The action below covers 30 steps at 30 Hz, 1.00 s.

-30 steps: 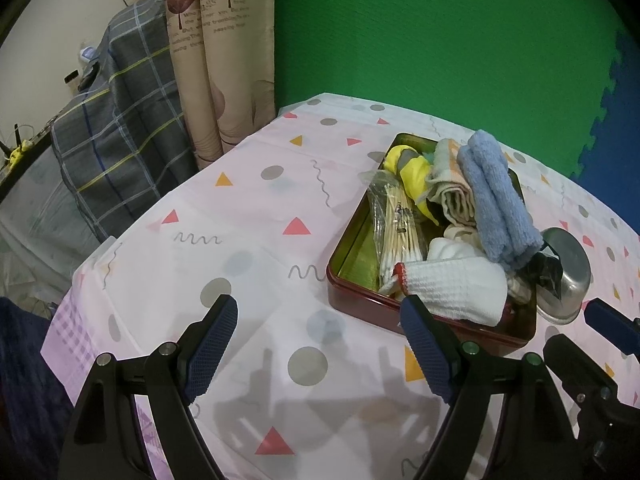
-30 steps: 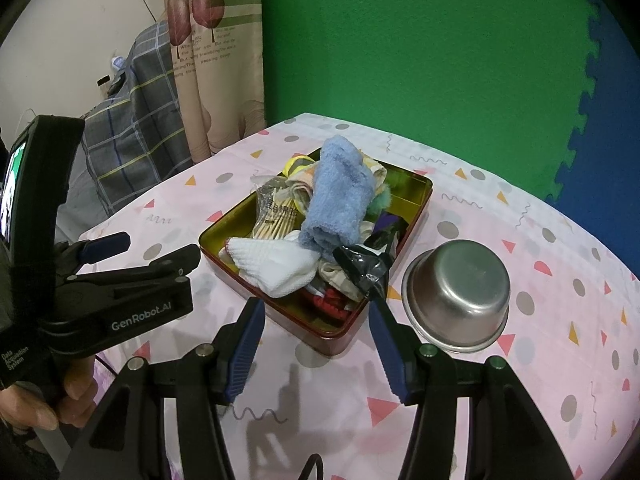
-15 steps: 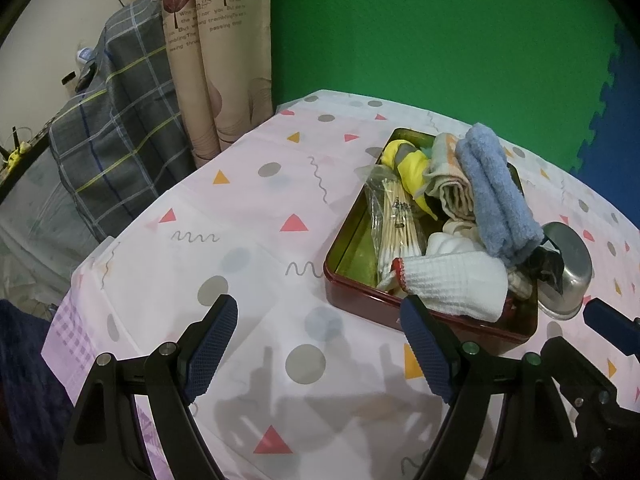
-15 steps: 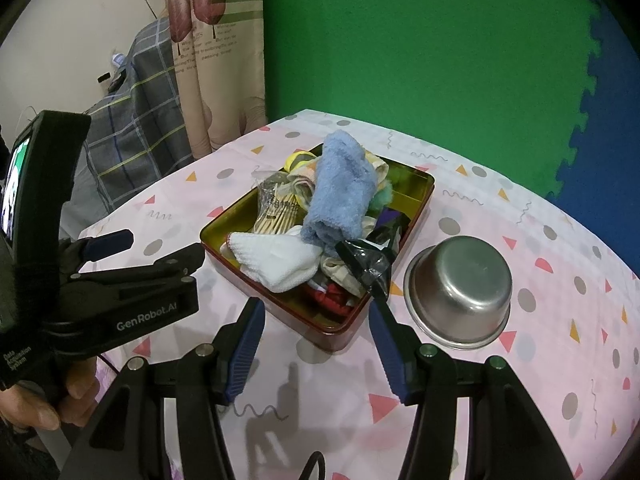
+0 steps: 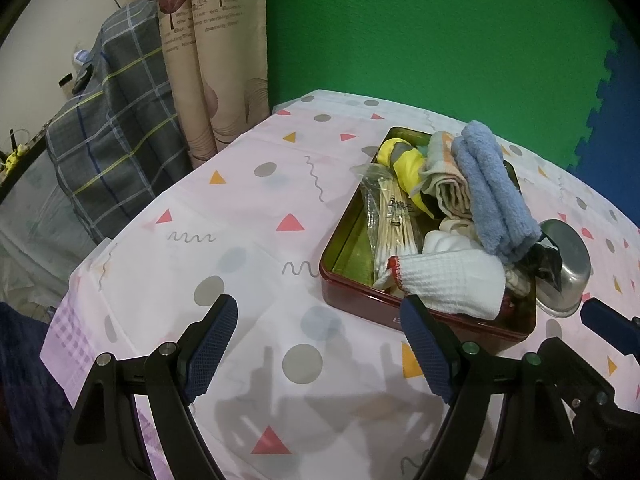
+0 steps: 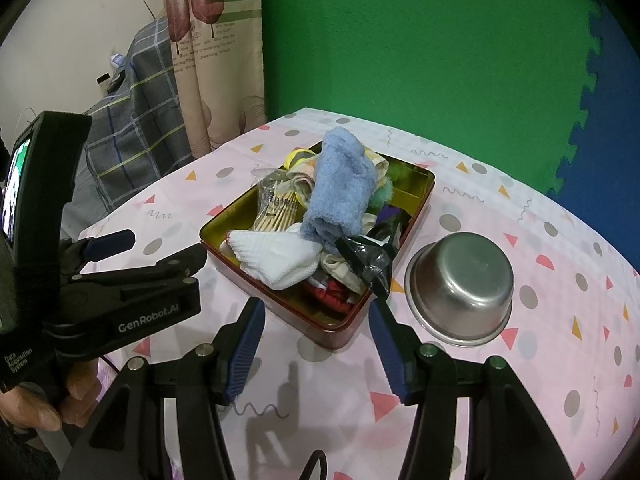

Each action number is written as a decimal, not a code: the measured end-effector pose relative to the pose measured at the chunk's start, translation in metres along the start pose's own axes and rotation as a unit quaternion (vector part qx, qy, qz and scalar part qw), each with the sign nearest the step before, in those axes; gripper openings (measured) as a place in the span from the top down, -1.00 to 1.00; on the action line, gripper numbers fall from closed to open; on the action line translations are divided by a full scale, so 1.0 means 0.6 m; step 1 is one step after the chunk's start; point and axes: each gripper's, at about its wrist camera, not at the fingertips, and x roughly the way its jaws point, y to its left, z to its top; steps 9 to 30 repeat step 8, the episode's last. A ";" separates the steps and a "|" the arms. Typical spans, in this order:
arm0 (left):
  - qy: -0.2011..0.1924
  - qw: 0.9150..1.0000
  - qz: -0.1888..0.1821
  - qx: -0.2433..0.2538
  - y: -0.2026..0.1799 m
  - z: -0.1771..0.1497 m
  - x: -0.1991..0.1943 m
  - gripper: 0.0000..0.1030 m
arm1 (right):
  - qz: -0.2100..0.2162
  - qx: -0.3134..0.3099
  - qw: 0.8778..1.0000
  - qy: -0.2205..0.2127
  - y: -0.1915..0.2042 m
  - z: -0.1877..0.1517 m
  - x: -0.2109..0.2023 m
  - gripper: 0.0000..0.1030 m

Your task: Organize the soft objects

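Note:
A dark red tin tray (image 5: pixel 360 304) (image 6: pixel 340 328) sits on the pink patterned tablecloth. It holds a rolled blue towel (image 5: pixel 492 196) (image 6: pixel 340 196), a white knitted cloth (image 5: pixel 452 284) (image 6: pixel 280 256), a beige cloth (image 5: pixel 444 176), a yellow item (image 5: pixel 404 164), a bag of wooden sticks (image 5: pixel 392 216) (image 6: pixel 276 208) and a black plastic wrapper (image 6: pixel 368 256). My left gripper (image 5: pixel 320 348) is open and empty, low over the cloth in front of the tray's left corner. My right gripper (image 6: pixel 316 344) is open and empty just before the tray's near corner.
A steel bowl (image 6: pixel 460 284) (image 5: pixel 564 264) stands right of the tray. A green wall lies behind the table, with a curtain (image 5: pixel 212 60) and a plaid-covered object (image 5: pixel 104 144) off the table's left edge. The left gripper's body (image 6: pixel 120 296) shows in the right wrist view.
Both grippers have drifted slightly, so the tray sits a little nearer in both views. Both stay open and empty. Nothing in the tray has moved.

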 end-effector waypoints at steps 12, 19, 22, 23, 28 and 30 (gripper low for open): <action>0.002 1.000 -0.001 0.008 -0.003 -0.003 0.001 -0.57 | 0.000 0.000 1.000 -0.002 0.003 -0.001 -0.001 -0.08; 0.002 1.000 -0.001 0.008 -0.003 -0.003 0.001 -0.57 | 0.000 0.000 1.000 -0.002 0.003 -0.001 -0.001 -0.08; 0.002 1.000 -0.001 0.008 -0.003 -0.003 0.001 -0.57 | 0.000 0.000 1.000 -0.002 0.003 -0.001 -0.001 -0.08; 0.002 1.000 -0.001 0.008 -0.003 -0.003 0.001 -0.57 | 0.000 0.000 1.000 -0.002 0.003 -0.001 -0.001 -0.08; 0.002 1.000 -0.001 0.008 -0.003 -0.003 0.001 -0.57 | 0.000 0.000 1.000 -0.002 0.003 -0.001 -0.001 -0.08; 0.002 1.000 -0.001 0.008 -0.003 -0.003 0.001 -0.57 | 0.000 0.000 1.000 -0.002 0.003 -0.001 -0.001 -0.08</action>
